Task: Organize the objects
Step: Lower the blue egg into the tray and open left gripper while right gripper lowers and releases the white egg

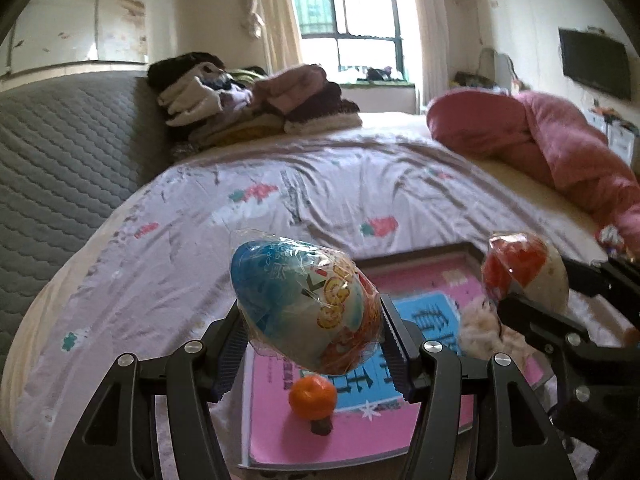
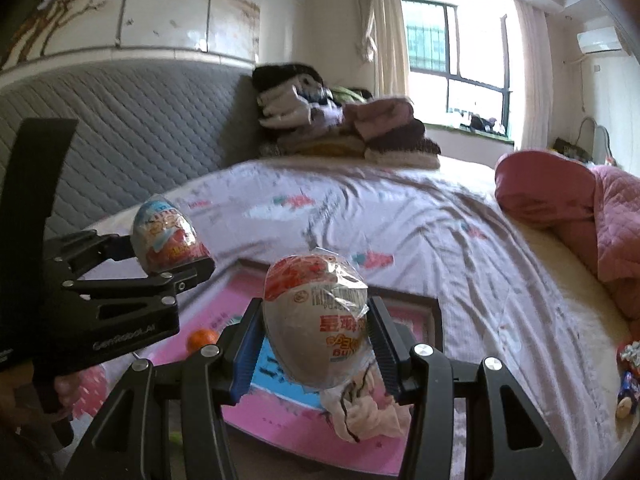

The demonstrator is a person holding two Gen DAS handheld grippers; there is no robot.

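Observation:
My left gripper is shut on a blue, white and orange toy egg wrapped in clear film; the same egg shows at the left of the right wrist view. My right gripper is shut on a red-topped white toy egg, seen from the side in the left wrist view as the red-and-white egg. Both eggs hang above a dark-framed pink board lying on the bed. On the board sit a small orange fruit and a crumpled white cloth.
A flowered bedsheet covers the bed. Folded clothes are stacked by the grey padded headboard. A rolled pink quilt lies at the right. Small wrapped items lie near the bed's right edge.

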